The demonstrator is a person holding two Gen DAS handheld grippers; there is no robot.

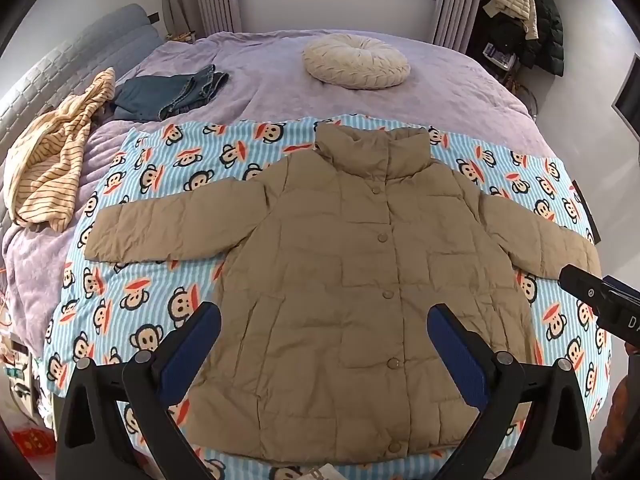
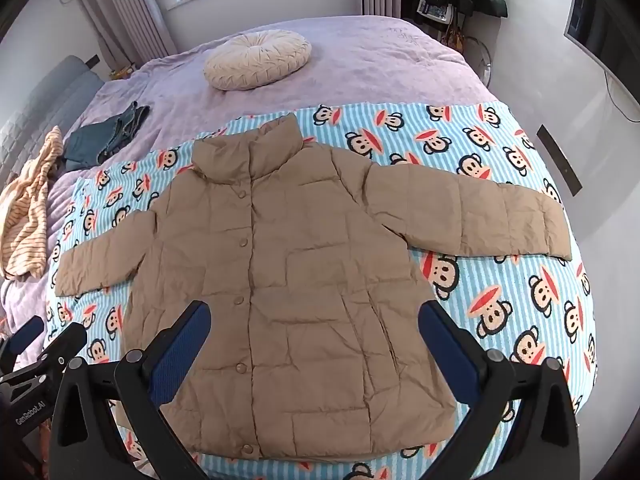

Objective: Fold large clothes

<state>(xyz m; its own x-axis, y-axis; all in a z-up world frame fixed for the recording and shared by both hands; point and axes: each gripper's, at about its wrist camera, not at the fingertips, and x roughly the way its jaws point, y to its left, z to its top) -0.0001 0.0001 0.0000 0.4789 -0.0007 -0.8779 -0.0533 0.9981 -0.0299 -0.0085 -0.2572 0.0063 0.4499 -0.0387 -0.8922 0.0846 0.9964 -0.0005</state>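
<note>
A tan quilted puffer jacket lies flat, front up and buttoned, both sleeves spread out, on a blue striped monkey-print blanket on the bed. It also shows in the right wrist view. My left gripper hovers open and empty above the jacket's lower front. My right gripper hovers open and empty above the jacket's lower right half. The right gripper's body shows at the right edge of the left wrist view, beside the right sleeve cuff.
A lilac bedspread covers the bed. On it lie a round cream cushion, folded dark jeans and a crumpled yellow striped garment. Coats hang on a rack at the far right. A padded headboard is on the left.
</note>
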